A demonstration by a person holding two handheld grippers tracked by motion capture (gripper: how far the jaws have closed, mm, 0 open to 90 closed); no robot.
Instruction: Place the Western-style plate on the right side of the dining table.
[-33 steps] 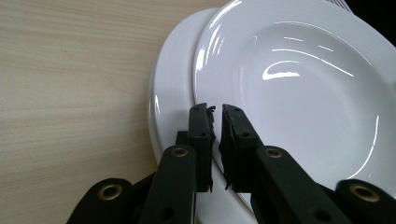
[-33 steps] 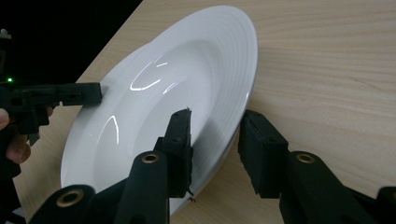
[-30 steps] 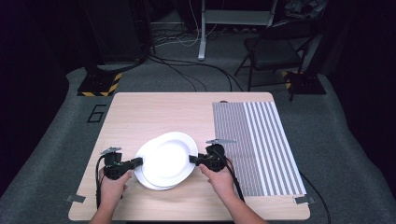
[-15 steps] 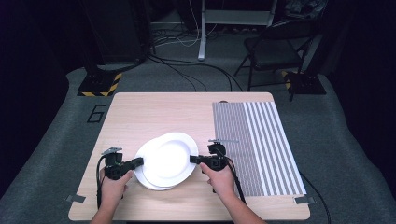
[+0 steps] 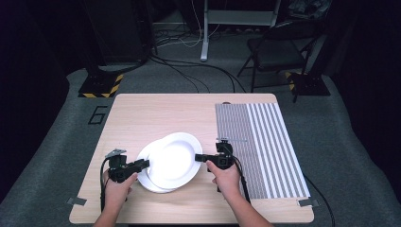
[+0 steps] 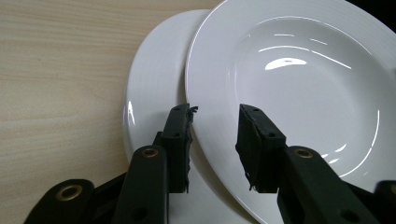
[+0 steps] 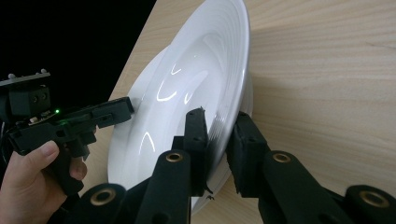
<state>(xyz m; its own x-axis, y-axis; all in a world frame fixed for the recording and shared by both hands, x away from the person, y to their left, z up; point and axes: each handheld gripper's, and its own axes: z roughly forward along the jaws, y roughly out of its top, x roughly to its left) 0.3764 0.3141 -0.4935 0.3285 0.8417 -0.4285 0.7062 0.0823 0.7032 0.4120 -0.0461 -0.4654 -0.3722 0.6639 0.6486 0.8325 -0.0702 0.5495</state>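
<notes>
Two white plates lie stacked and offset on the wooden table (image 5: 156, 113). The top plate (image 5: 175, 158) (image 6: 303, 84) (image 7: 196, 70) overlaps the lower plate (image 5: 150, 183) (image 6: 154, 74). My right gripper (image 5: 198, 157) (image 7: 219, 119) has just been closing and is shut on the top plate's right rim. My left gripper (image 5: 144, 164) (image 6: 215, 112) sits at the plates' left edge. Its jaws have just been opening, and the top plate's rim passes between them without either pad pressing on it. The left gripper (image 7: 123, 107) also appears across the plate in the right gripper view.
A grey-and-white striped mat (image 5: 265, 146) covers the table's right side, just right of my right hand. Bare wood lies behind and left of the plates. Beyond the far edge are a folding chair (image 5: 279, 52), cables and a stand on the floor.
The right gripper has shifted very slightly at the plate's rim. The left hand and the plates look unchanged from above.
</notes>
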